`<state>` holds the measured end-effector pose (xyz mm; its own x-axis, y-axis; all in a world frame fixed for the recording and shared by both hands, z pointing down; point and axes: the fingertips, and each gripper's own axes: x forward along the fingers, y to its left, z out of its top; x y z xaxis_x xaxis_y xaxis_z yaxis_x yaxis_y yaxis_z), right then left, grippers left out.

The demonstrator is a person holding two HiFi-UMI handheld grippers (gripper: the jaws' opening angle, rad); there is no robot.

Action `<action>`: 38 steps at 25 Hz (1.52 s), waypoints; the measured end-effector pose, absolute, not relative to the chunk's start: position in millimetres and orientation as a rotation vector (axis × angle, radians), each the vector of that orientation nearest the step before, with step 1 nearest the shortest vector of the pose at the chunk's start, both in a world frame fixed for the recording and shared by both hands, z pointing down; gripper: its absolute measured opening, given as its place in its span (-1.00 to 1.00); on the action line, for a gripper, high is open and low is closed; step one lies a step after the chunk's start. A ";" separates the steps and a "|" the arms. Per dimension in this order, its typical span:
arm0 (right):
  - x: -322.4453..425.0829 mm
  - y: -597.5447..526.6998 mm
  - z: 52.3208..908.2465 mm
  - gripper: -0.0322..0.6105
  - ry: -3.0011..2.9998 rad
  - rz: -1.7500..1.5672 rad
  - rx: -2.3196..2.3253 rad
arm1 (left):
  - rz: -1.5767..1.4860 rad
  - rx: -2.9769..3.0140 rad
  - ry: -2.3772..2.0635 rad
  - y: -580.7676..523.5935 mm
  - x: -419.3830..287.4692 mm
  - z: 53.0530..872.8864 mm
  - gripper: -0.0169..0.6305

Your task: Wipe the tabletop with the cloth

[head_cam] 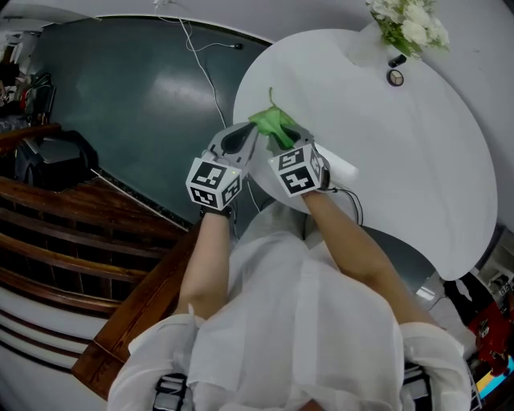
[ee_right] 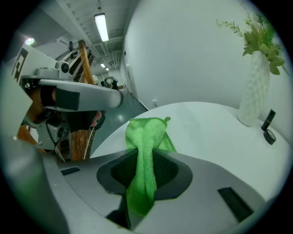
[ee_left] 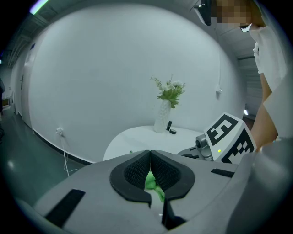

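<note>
A green cloth (head_cam: 273, 124) hangs bunched over the near-left edge of the round white table (head_cam: 385, 152). My right gripper (head_cam: 283, 138) is shut on it. In the right gripper view the cloth (ee_right: 145, 137) runs down between the pads of the right gripper (ee_right: 145, 157), and its free end fans out above the table (ee_right: 215, 128). Just left of the cloth sits my left gripper (head_cam: 250, 132), beside the table's edge. Its jaws (ee_left: 149, 157) meet at the tips, and a bit of green cloth (ee_left: 152, 183) shows through the gap below them.
A white vase of flowers (head_cam: 405, 24) and a small black object (head_cam: 395, 77) stand at the table's far side. Wooden slats (head_cam: 48, 241) and a black bag (head_cam: 48, 160) lie to the left. A white cable (head_cam: 205, 64) trails over the dark floor.
</note>
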<state>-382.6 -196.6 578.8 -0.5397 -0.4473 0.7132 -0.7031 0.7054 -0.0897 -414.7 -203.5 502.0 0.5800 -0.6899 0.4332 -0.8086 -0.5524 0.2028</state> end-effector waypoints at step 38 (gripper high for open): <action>-51.4 -80.8 590.3 -0.64 -1.982 0.677 1.404 | 0.500 2.591 -0.921 -103.8 -204.3 487.3 -0.89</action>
<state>-51.4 -80.8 590.3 -0.2512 -0.6377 0.7282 -0.9499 0.3068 -0.0590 -204.3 -103.8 487.3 0.7272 -0.5317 0.4341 -0.6536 -0.7297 0.2010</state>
